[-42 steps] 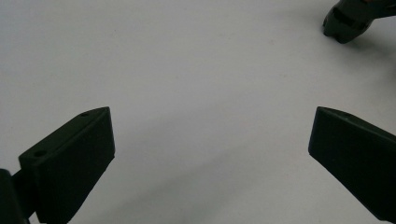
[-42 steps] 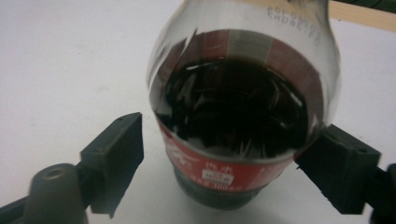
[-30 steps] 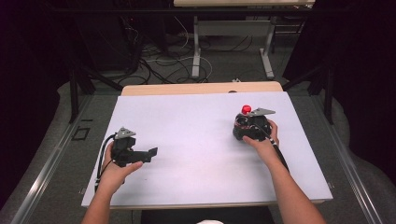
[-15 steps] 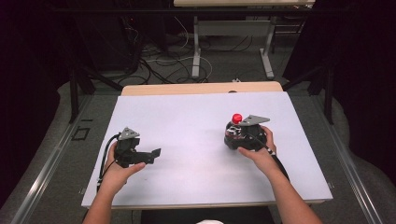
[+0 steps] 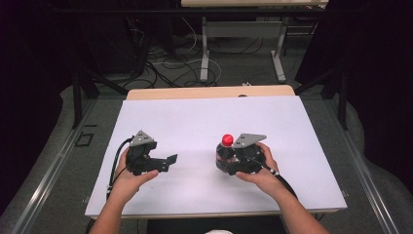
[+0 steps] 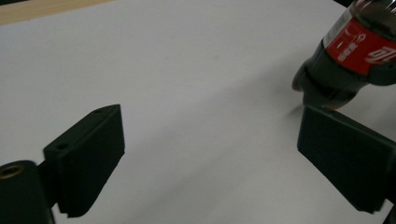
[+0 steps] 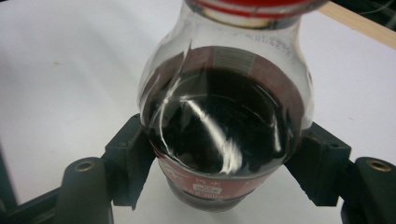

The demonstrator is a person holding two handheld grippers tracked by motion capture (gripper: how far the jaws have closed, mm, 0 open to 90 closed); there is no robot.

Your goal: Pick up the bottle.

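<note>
Right tool (image 5: 229,158): I clamp the cola bottle (image 5: 225,152) above the surface (image 5: 195,122).
Left tool (image 5: 168,160): released, jaws have just been narrowing, nothing between.
Risk: bottle slips if tilted.

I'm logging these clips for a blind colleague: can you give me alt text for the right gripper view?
A small cola bottle of dark drink, with a red cap and red label, is clamped at its body between the two black jaws of the right hand-held gripper. Behind it lies a white table top, with a strip of wooden edge at the upper right.
</note>
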